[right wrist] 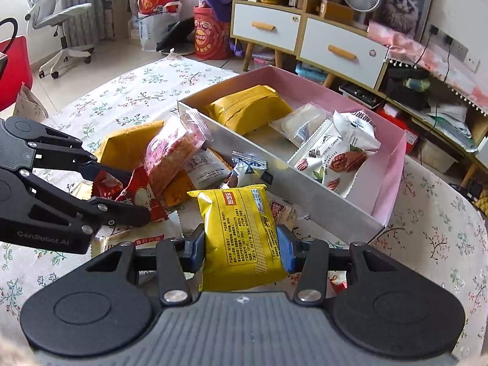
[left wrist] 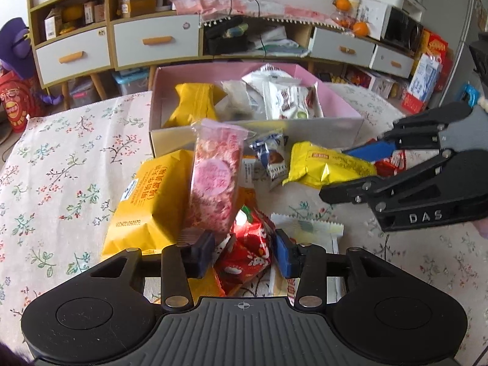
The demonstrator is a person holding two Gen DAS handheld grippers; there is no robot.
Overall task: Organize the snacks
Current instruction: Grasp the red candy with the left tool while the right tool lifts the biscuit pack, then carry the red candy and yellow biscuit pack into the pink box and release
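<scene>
The lower end of the red packet (left wrist: 247, 250) lay hidden behind the left tool (left wrist: 244, 251) body. The white packet (left wrist: 308, 228) beside it was partly covered by the blue pad. The small print on the yellow packet (right wrist: 244, 231) was too small to read. The tabletop (left wrist: 61, 164) was cut off at the left edge of the left wrist view.

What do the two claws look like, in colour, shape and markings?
Both are black plastic linkage frames with silver rivets and blue finger pads. The left claw carries raised "GenRobot.AI" lettering on its side; the right claw shows "DAS". Each has a grey ribbed base with round black discs.
</scene>
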